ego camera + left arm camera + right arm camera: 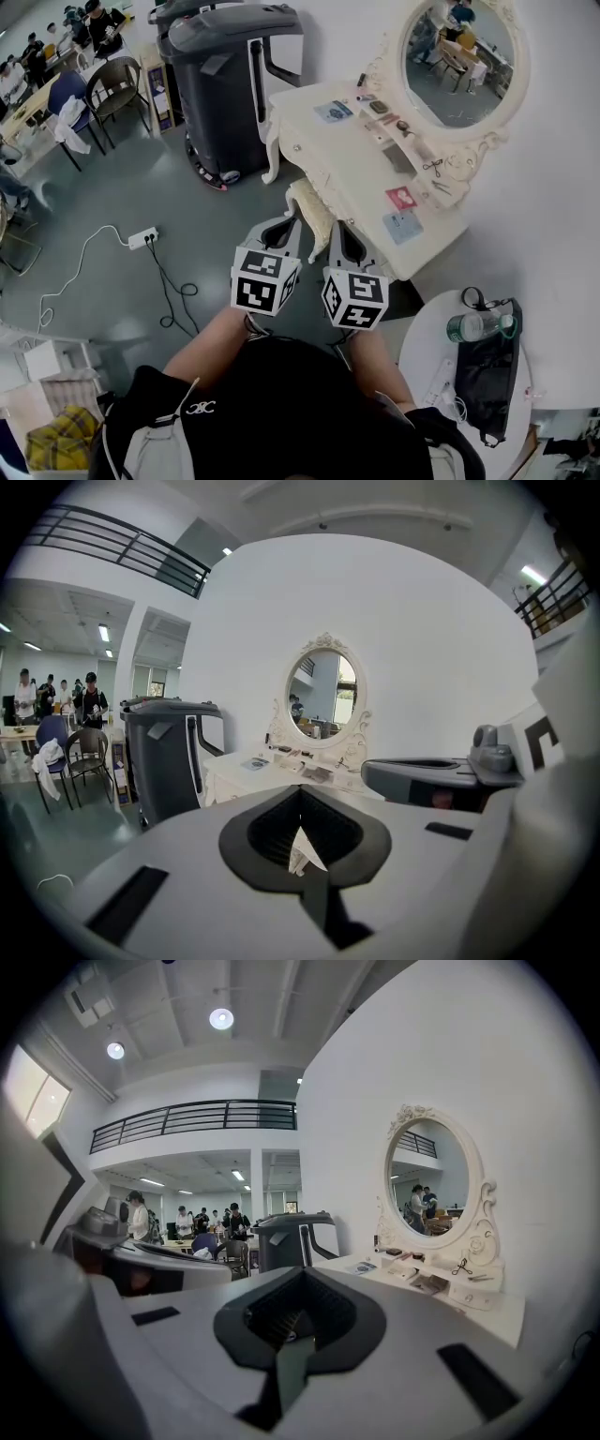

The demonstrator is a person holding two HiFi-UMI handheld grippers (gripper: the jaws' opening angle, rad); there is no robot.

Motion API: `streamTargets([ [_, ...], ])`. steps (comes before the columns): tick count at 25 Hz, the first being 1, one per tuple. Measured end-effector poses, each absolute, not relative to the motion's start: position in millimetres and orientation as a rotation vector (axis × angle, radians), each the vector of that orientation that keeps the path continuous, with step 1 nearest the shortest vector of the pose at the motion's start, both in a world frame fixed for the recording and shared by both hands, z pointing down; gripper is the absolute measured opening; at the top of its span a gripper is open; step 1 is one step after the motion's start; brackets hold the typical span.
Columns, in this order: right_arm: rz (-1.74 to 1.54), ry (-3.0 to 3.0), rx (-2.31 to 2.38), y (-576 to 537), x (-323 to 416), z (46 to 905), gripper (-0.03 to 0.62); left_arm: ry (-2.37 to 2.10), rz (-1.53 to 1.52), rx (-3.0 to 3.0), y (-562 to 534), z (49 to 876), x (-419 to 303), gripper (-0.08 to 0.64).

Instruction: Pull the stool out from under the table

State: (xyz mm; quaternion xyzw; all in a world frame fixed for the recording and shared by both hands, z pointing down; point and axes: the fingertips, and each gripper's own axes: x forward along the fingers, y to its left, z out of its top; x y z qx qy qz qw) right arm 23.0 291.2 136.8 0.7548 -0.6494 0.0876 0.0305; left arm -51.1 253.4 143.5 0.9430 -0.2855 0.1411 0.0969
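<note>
I see a white painted dressing table [328,155], smooth and a bit shiny, with a glossy round glass mirror [459,56]. The cream stool seat [311,211] looks like soft ribbed cloth, I think. The big dark grey machine [225,84] is smooth plastic. The grey floor [94,187] shines.

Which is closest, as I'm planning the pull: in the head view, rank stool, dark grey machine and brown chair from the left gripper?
1. Stool, just ahead of the left gripper, partly under the dressing table.
2. Dark grey machine, ahead-left.
3. Brown chair, far back-left.
</note>
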Motion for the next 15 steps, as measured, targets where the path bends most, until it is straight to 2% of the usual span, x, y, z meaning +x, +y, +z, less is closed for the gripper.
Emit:
streamTargets([
  [15, 0.311, -1.976, 2.334, 231, -24, 143, 0.003, -0.810, 0.422, 2.740, 186, 161, -105, 0.003],
])
